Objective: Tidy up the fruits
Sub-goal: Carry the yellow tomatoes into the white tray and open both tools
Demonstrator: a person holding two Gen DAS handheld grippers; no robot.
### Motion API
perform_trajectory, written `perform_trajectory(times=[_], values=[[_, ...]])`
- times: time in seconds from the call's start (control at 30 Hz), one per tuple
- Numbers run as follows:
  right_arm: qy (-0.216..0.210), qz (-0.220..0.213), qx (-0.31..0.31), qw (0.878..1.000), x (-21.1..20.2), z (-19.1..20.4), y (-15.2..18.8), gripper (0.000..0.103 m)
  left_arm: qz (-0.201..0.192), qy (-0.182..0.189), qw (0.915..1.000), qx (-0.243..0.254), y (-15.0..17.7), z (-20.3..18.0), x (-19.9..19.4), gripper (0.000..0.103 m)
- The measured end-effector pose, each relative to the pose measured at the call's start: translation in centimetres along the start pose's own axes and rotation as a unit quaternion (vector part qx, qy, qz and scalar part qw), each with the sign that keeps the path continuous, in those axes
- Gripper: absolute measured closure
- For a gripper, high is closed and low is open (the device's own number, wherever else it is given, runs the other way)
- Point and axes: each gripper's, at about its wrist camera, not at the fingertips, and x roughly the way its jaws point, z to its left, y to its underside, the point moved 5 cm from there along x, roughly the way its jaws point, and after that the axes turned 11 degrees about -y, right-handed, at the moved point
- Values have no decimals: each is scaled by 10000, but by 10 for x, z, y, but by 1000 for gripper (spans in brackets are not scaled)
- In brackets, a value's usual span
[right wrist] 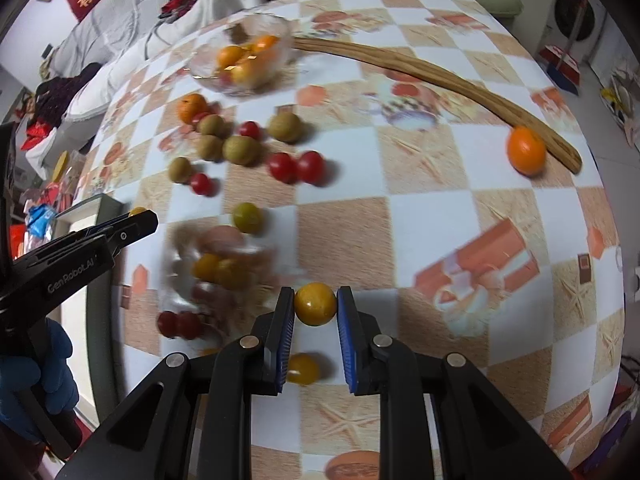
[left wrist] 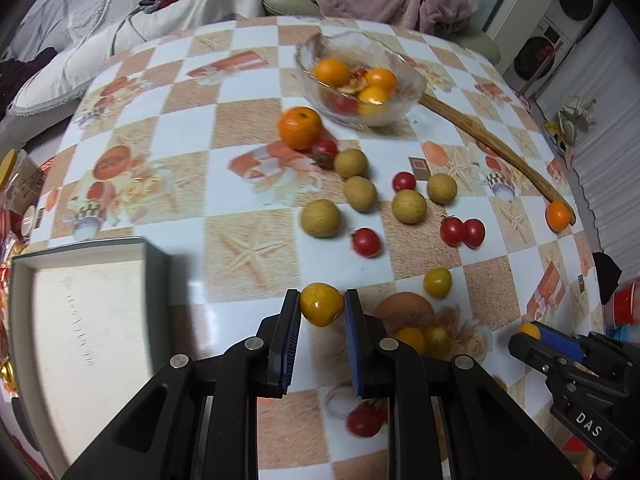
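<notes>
**Both claws clamped on yellow fruit above the checkered table**

Left claw (left wrist: 322, 304): blue-padded fingers closed on a small yellow fruit (left wrist: 321, 305), both pads touching its sides. It hangs over the table (left wrist: 248, 128), just right of a shallow white tray (left wrist: 80, 320) with a dark rim. The tray's visible interior holds nothing.

Right claw (right wrist: 316, 304): likewise pinched on a second yellow fruit (right wrist: 315, 304), pads pressing either side. Below it on the tablecloth lies another yellow fruit (right wrist: 303, 368), between the fingers but further back. In the left wrist view the right claw enters low at right, a yellow fruit showing at its tip.

Loose on the table, left wrist view:
- a mandarin (left wrist: 300, 127) touching a cherry tomato (left wrist: 325, 152);
- five tan longans (left wrist: 409, 207) in a scattered cluster mid-table;
- red cherry tomatoes among them, a touching pair (left wrist: 462, 232) to the right;
- one yellow fruit alone (left wrist: 438, 282), near the left claw;
- a small orange (left wrist: 558, 216) at the far right, against the end of a long curved wooden stick (left wrist: 496, 152).

Glass bowl (left wrist: 408, 76) at the far side holds several orange-yellow fruits plus something red; details blurred. The stick's other end sits by the bowl.

Right wrist view: a blurred transparent container (right wrist: 216, 272) left of the right claw, yellow and red fruit showing through it.
</notes>
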Motion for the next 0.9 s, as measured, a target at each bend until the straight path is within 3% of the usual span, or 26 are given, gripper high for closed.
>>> perform_trajectory(times=[0.33,0.63,0.9], values=[[-389,111,-564,9976,22,87,-12,80,-45,-335,9984,-464,22,85,-20,80],[-916,371,-1147,9885,62,189,-22,80,160,-848,9901,-1108,53,185,-9,80],[-1056,749,-1454,9809,111,246,-30,80,442,-1049,9858,-1236,76,222,13,80]])
